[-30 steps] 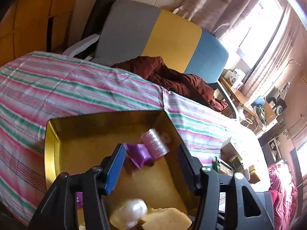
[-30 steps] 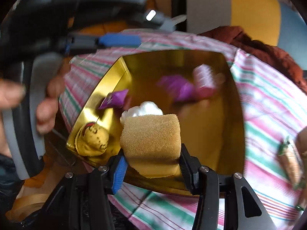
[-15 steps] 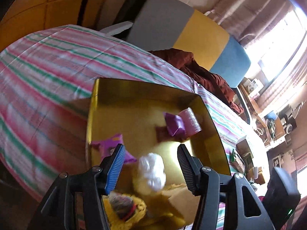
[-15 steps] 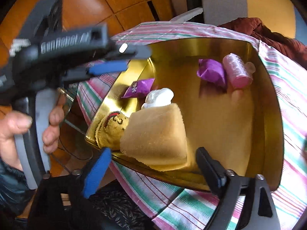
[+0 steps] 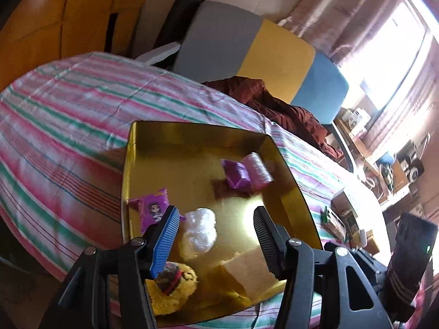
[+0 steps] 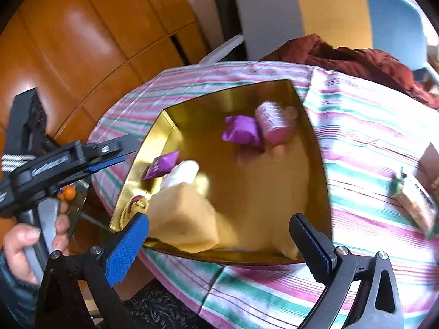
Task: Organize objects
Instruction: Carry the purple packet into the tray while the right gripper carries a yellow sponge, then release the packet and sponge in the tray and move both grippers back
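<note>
Right wrist: gold tray (image 6: 315,148) holds sponge (image 6: 183,219), packets, spool (blurred); right gripper (image 6: 219,242) opening, empty.

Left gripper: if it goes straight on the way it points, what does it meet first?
Probably the white wad lying in the gold tray, seen between the open jaws of the left gripper; depth is unclear.
</note>
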Demonstrator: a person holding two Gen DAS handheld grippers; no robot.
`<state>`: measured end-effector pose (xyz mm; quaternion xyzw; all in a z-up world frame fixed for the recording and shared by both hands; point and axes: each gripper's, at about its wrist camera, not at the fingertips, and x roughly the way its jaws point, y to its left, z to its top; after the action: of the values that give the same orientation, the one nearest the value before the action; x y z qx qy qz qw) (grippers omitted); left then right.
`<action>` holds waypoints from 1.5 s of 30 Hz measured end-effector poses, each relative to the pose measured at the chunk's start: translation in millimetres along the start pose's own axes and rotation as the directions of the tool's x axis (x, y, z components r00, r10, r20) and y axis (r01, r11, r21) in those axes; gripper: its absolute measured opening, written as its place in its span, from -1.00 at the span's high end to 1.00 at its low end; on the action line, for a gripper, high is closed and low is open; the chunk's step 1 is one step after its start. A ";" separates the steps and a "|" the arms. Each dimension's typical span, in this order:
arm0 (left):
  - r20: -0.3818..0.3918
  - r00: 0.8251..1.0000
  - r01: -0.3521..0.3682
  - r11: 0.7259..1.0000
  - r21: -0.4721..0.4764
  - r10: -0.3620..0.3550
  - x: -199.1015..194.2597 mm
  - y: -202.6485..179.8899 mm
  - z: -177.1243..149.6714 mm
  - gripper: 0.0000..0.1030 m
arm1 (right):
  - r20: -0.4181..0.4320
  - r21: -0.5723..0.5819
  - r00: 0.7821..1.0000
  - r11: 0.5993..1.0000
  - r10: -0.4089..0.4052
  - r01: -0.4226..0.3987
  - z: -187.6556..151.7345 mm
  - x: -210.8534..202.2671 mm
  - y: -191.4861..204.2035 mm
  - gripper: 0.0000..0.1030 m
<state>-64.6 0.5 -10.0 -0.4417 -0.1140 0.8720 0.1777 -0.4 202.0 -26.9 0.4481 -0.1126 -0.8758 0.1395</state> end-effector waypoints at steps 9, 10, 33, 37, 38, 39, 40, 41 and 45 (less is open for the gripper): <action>0.045 0.998 -0.055 0.989 0.137 0.049 -5.5 -39.7 -9.5 -0.11 | 0.103 -0.006 0.978 0.983 -0.184 0.185 0.3 -22.8 -8.0 -0.99; 0.047 0.998 -0.056 0.988 0.145 0.049 -5.6 -41.9 -10.6 -0.11 | 0.110 -0.008 0.974 0.980 -0.196 0.198 0.4 -24.7 -8.8 -0.99; 0.005 1.000 0.022 0.920 0.391 -0.026 9.7 -142.6 -25.9 -0.11 | 0.159 0.080 0.906 0.920 -0.393 0.384 -2.4 -69.6 -69.0 -0.99; -0.020 0.999 0.046 0.899 0.435 -0.042 17.2 -162.8 -30.5 -0.11 | 0.165 0.110 0.886 0.901 -0.433 0.420 -2.3 -82.9 -88.0 -0.99; -0.025 0.999 0.053 0.893 0.446 -0.047 18.8 -167.9 -31.9 -0.11 | 0.165 0.114 0.882 0.896 -0.442 0.428 -2.2 -85.8 -92.6 -0.99; -0.033 0.998 0.061 0.885 0.461 -0.051 21.4 -174.4 -33.7 -0.11 | 0.166 0.122 0.876 0.891 -0.452 0.437 -2.5 -89.5 -97.8 -0.99; -0.040 0.998 0.067 0.880 0.469 -0.054 23.7 -178.4 -35.1 -0.11 | 0.167 0.134 0.870 0.885 -0.464 0.446 -3.1 -94.1 -104.2 -0.99; -0.047 0.997 0.074 0.875 0.478 -0.059 25.7 -183.4 -36.5 -0.11 | 0.169 0.148 0.862 0.877 -0.478 0.458 -3.8 -99.5 -111.8 -0.99; -0.076 0.994 0.102 0.851 0.515 -0.073 35.3 -202.7 -42.6 -0.11 | 0.168 0.207 0.830 0.843 -0.531 0.497 -7.2 -120.1 -140.2 -0.99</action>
<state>-7.0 201.4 11.5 -0.3952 0.1100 0.8493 0.3324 52.6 374.1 14.3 0.3720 -0.0698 -0.9133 -0.1503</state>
